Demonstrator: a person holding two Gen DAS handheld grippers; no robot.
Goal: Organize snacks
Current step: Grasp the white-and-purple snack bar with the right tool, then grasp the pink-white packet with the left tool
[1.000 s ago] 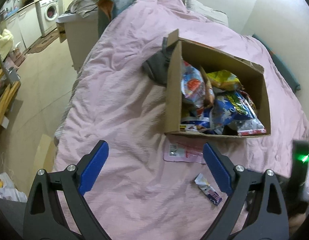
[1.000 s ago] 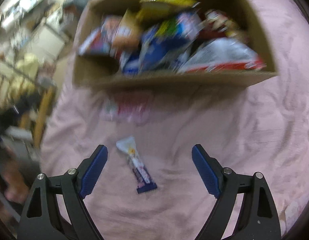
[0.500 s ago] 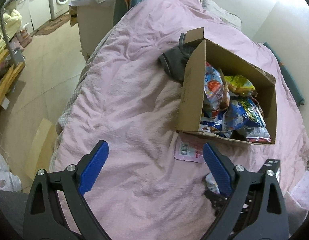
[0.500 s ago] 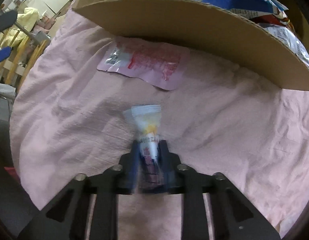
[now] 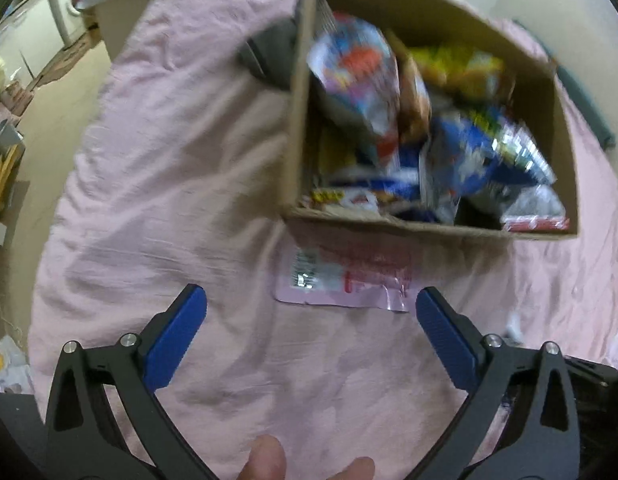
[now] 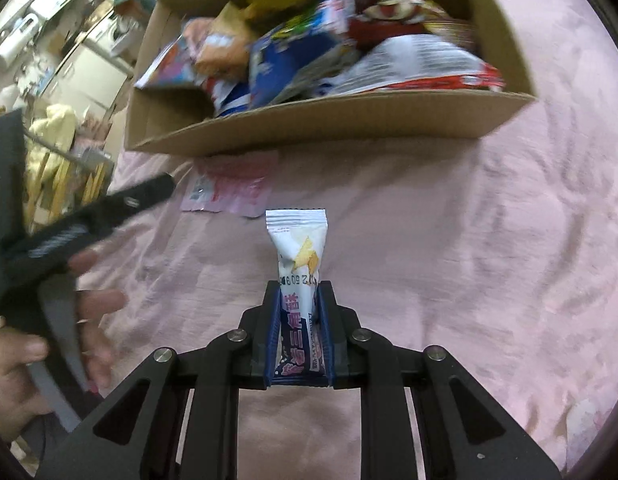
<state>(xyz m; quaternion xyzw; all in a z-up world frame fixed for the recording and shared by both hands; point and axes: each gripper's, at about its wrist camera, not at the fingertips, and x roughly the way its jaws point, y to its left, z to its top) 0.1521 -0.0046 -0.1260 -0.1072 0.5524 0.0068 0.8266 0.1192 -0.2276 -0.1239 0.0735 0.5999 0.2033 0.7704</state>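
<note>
1. Blue-padded, my right gripper [image 6: 297, 300] has gone from wide open to clamped on the small white and purple snack packet [image 6: 297, 256], lifting it off the pink bedspread [image 6: 449, 248].
2. My left gripper [image 5: 311, 316], jaws spread and empty, has dropped toward the flat pink foil pouch [image 5: 345, 280].
3. Both wait before the brown cardboard box of snack bags [image 6: 321, 124]; I judge dropping the packet in comes next.

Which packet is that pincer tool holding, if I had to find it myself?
Start at the cardboard box of snacks on the pink bedspread. Before it, the right gripper clamps a slim white snack stick packet, unlike the flat pink packet lying loose.
</note>
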